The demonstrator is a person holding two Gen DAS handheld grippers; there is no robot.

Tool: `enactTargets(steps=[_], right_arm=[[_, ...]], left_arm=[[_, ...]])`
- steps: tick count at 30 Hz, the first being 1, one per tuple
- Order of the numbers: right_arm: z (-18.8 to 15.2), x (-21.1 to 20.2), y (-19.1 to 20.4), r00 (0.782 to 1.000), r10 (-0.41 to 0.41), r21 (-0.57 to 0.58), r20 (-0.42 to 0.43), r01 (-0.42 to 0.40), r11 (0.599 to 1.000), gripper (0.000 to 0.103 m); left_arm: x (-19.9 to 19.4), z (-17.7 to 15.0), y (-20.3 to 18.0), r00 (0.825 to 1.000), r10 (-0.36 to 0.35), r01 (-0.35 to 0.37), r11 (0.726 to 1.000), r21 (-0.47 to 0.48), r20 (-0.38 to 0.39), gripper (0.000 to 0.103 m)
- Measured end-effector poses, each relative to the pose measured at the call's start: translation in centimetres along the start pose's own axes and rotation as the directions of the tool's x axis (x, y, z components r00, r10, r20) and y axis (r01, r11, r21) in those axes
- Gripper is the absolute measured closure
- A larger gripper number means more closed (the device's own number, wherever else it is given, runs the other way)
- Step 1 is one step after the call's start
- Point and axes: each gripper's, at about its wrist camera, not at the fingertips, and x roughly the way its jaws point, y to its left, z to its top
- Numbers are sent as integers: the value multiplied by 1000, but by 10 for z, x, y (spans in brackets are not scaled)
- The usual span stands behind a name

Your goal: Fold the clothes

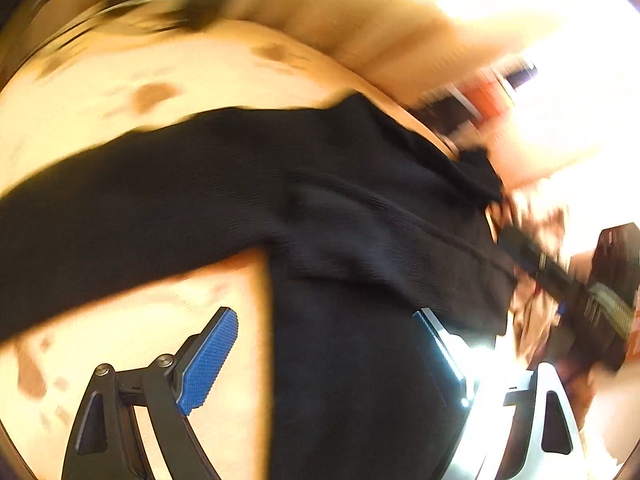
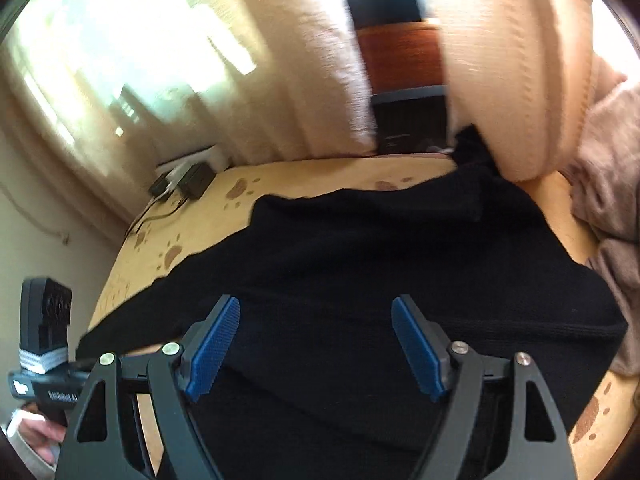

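A black knit sweater (image 1: pixel 320 184) lies spread on a cream bed sheet with brown paw prints (image 1: pixel 120 336); one sleeve runs out to the left. My left gripper (image 1: pixel 324 360) is open above the sweater's body, its left pad over bare sheet. In the right wrist view the same sweater (image 2: pixel 360 260) fills the middle. My right gripper (image 2: pixel 316 348) is open and empty just above the sweater's near part. The other gripper (image 1: pixel 568 280) shows at the right edge of the left wrist view, and at the left edge of the right wrist view (image 2: pixel 44 332). The left view is blurred.
Cream curtains (image 2: pixel 312 60) hang behind the bed. A dark wooden cabinet (image 2: pixel 400 52) stands between them. Black chargers with cables (image 2: pixel 184 182) lie on the bed's far left corner. A grey-pink blanket (image 2: pixel 608 184) is bunched at the right.
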Motion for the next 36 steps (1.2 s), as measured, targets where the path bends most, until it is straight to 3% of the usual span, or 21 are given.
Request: enactTargets(steps=[2,4,7,12,13,16,18,21,25,27,31,36], right_arm=[[-8,8,43,999,36,-153,-29,-40,987,21],[-20,17,88,994,84,-296,-65,-100,950,21],[-42,29,152,977,164,-467,-133,-208,859,21],[-68,50,231,932,266,-600,-246,-362,713,21],[-72,54,244,923,279,-616,-264,-383,688,21],[-80,64,273,909,294,-641,-297,-418,644,21],[-86,66,284,905,293,-644,-308,-425,636,21],[-93,66,292,902,286,-638,-323,-431,638,21],[-95,64,291,909,258,-638,-327,-414,649,21],[-92,62,288,916,244,-637,-317,-396,662,21],[-83,56,276,930,231,-611,-286,-363,704,21],[-74,50,262,942,220,-579,-253,-330,745,21]], left_arm=[[-25,-10,33,998,37,-33,996,-86,48,12],[-51,-21,66,992,83,-66,983,-170,94,12],[-91,-41,113,969,192,-145,950,-276,153,12],[-149,-81,180,920,321,-190,868,-459,225,12],[-159,-89,192,911,330,-173,850,-497,247,12],[-184,-112,232,892,288,-18,794,-608,349,12],[-195,-124,253,869,232,121,756,-643,436,12],[-201,-131,279,831,178,270,699,-663,526,12],[-197,-136,311,778,103,460,578,-674,620,12],[-193,-133,319,774,105,485,535,-692,624,12],[-182,-122,323,804,100,471,493,-731,586,12],[-181,-111,316,825,123,428,501,-752,551,12]])
